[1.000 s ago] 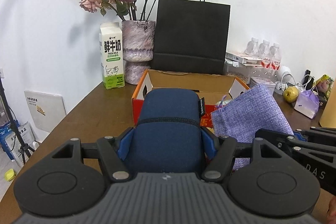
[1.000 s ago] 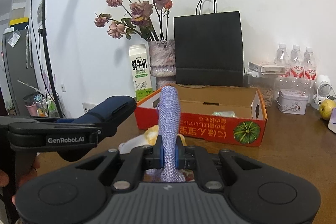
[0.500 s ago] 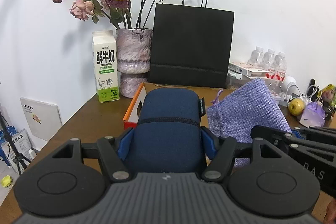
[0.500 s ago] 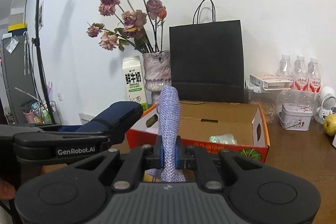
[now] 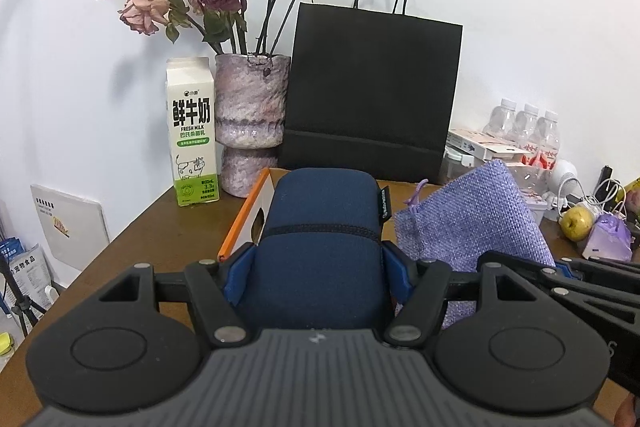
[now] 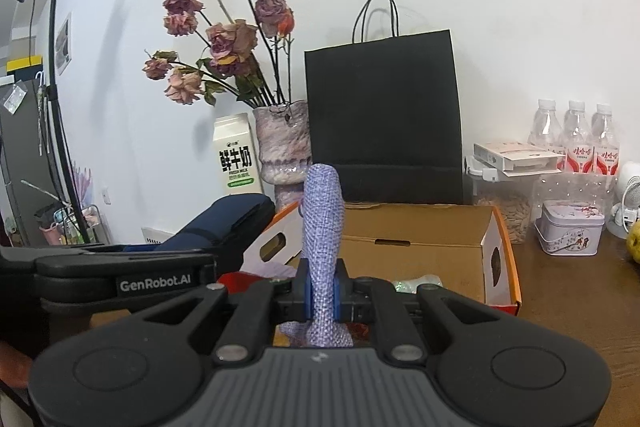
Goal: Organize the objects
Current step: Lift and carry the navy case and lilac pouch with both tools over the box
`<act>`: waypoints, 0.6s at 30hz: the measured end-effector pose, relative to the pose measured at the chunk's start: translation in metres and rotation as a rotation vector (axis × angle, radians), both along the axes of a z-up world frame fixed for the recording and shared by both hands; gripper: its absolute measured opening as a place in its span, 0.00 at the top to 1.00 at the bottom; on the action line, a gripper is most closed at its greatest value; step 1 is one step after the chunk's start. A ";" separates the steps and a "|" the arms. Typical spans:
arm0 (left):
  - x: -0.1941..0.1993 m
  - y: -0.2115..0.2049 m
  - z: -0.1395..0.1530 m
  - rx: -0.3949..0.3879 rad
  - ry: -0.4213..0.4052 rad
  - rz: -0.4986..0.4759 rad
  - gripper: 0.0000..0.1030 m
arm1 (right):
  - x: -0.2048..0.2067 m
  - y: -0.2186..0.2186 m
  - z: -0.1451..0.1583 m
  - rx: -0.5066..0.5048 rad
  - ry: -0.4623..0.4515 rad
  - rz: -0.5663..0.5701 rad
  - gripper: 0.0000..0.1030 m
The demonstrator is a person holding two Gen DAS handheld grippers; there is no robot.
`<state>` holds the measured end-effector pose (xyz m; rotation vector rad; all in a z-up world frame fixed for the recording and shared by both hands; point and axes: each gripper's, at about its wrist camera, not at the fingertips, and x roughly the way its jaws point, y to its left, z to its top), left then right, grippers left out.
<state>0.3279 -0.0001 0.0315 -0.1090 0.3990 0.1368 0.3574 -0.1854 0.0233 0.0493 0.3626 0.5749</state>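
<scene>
Both tools are loaded over the near end of the cardboard box (image 6: 420, 223). The left gripper (image 5: 320, 267) clamps a padded navy case (image 5: 324, 227) across its width; it looks firm and easy to hold. The right gripper (image 6: 322, 297) pinches a floppy purple woven pouch (image 6: 323, 219), probably light, so gripping low near the bunched fabric seems safest.

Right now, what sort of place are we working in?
Probably a home or small office room: a wooden table against a wall, with a vase of dried roses, a milk carton and water bottles.
</scene>
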 end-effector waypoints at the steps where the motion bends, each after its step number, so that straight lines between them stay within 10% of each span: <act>1: 0.002 0.000 0.000 0.000 -0.002 0.001 0.35 | 0.003 0.000 0.000 0.002 -0.001 -0.002 0.91; 18: 0.060 0.005 0.000 -0.001 -0.003 -0.003 0.35 | 0.058 0.005 0.002 0.018 -0.009 -0.043 0.91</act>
